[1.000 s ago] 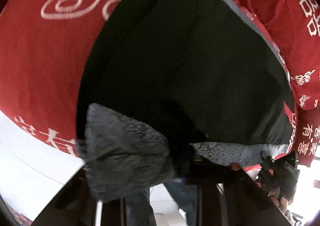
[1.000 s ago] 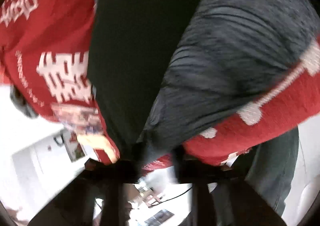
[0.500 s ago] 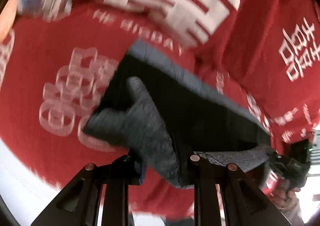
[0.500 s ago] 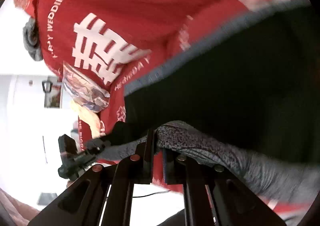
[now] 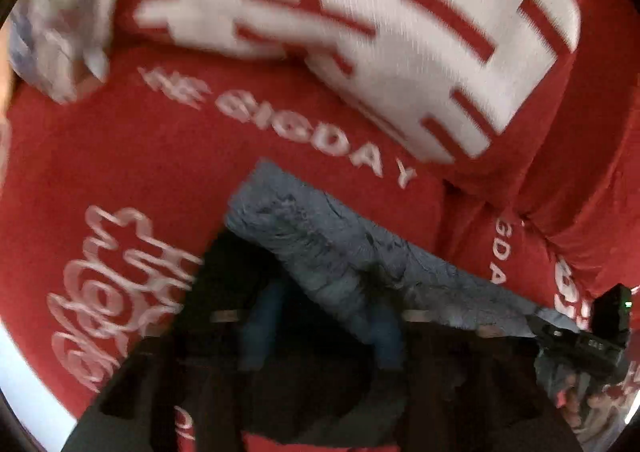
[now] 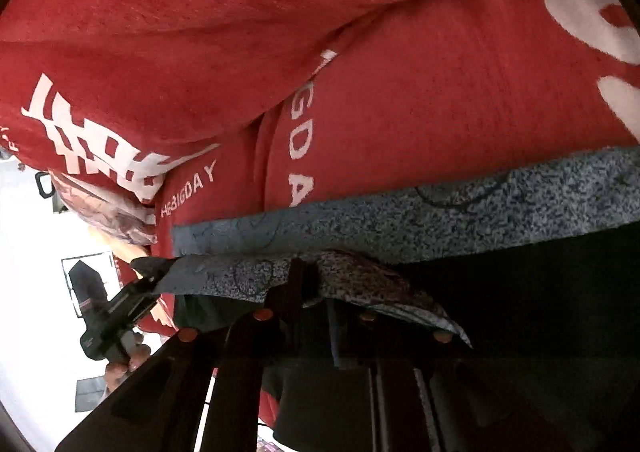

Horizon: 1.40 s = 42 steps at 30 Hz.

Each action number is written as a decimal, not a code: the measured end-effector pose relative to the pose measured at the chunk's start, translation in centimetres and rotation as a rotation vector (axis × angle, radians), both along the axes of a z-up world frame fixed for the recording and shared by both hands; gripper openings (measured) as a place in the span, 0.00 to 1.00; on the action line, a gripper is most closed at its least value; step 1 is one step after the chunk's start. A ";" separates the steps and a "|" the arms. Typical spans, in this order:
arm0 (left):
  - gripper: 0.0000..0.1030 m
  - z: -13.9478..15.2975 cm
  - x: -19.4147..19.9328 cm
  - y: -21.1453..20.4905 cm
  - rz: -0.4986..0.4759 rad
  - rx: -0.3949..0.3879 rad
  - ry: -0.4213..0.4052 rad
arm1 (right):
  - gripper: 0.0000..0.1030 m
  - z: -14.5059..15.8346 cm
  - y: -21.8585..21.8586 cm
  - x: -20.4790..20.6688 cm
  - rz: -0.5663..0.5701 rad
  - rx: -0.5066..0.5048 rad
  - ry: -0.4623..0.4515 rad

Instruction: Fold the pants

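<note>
The pants are black with a speckled grey waistband and lie folded on a red bedcover. My right gripper points down at the band. Its jaws are opening, and a grey flap still drapes between and over its fingers. In the left wrist view the same grey band runs slantwise. My left gripper hangs blurred over it, its jaws opening, with a loose grey fold between the spread fingers. Each gripper shows in the other's view, the right gripper and the left gripper, both at the band's ends.
A red cushion or folded quilt with a big white character lies beyond the pants. A plastic-wrapped packet sits at the bed's corner. The bedcover ends at a pale floor. A hand holds the right gripper.
Both grippers swept across the bed carrying the pants' edge, so the wide black spread has shrunk to a fold by the waistband. Both pairs of jaws, shut on cloth before, now stand apart.
</note>
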<state>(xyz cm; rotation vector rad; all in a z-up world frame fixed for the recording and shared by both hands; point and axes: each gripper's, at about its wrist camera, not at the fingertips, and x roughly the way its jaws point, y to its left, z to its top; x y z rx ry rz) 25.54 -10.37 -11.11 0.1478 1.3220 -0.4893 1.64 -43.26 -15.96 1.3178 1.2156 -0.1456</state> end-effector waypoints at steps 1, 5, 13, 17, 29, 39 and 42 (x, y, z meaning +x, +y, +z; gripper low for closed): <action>0.78 1.5 -0.2 0.6 -0.002 0.004 -0.058 | 0.42 0.9 0.2 0.1 0.020 -0.012 -0.012; 0.77 3.5 -1.5 2.0 -0.033 0.054 -0.104 | 0.65 5.2 1.2 0.0 0.068 -0.071 -0.058; 0.78 -5.1 -7.1 -2.2 -0.120 0.264 -0.056 | 0.64 2.3 3.5 0.5 0.225 -0.133 0.030; 0.78 -4.1 -8.3 -2.9 -0.156 0.289 -0.078 | 0.46 1.7 -0.8 -2.0 0.051 -0.047 0.000; 0.78 1.3 -24.4 -10.9 -0.619 0.157 0.036 | 0.68 9.0 -3.9 -19.4 -0.194 -0.095 0.035; 0.78 -1.9 -37.4 -18.9 -0.866 0.025 0.252 | 0.68 9.8 5.8 -37.3 -0.457 -0.075 0.236; 0.78 -3.6 -39.2 -19.5 -0.864 0.040 0.287 | 0.68 8.6 9.9 -41.2 -0.524 -0.069 0.292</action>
